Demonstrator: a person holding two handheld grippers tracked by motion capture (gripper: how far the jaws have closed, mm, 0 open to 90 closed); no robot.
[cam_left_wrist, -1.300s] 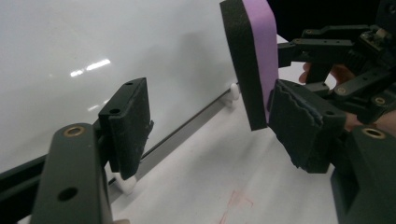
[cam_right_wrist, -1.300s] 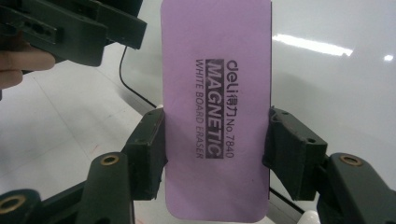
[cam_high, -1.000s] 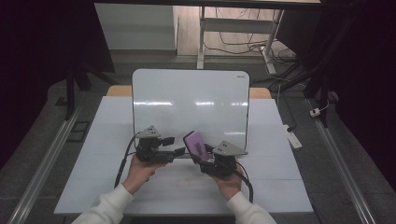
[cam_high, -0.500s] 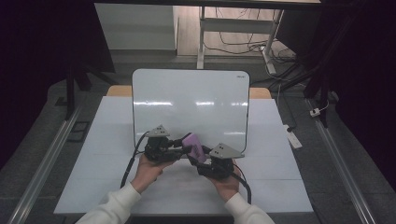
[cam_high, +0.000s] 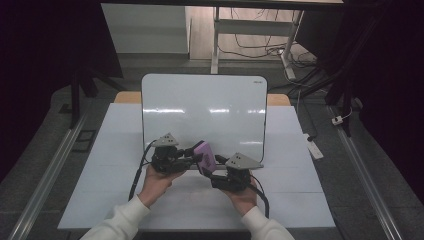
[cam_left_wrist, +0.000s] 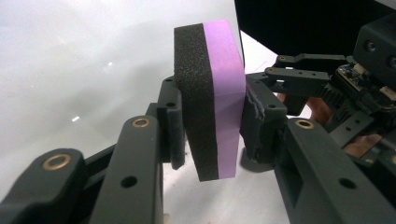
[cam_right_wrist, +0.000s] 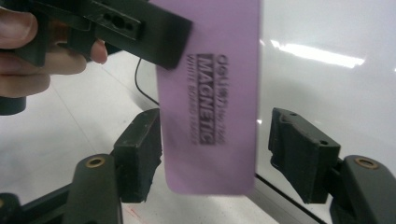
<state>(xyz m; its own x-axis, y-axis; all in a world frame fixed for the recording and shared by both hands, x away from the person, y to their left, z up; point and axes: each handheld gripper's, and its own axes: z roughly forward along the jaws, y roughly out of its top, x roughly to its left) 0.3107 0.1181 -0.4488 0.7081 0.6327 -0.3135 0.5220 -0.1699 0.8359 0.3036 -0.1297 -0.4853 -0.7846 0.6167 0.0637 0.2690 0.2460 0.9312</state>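
**High view: eraser passes from right gripper to left**

A white table (cam_high: 300, 195) carries a whiteboard (cam_high: 205, 112) lying flat at its middle. Over the board's near edge, the person's two hands meet. A second ago the left gripper (cam_high: 192, 156) stood apart from the purple whiteboard eraser (cam_high: 203, 151); it has since moved in. Its jaws have just been closing and now clamp the eraser's dark felt and purple faces. The right gripper (cam_high: 214, 172) has just been opening; its pads stand off the eraser's edges, which sits between them.
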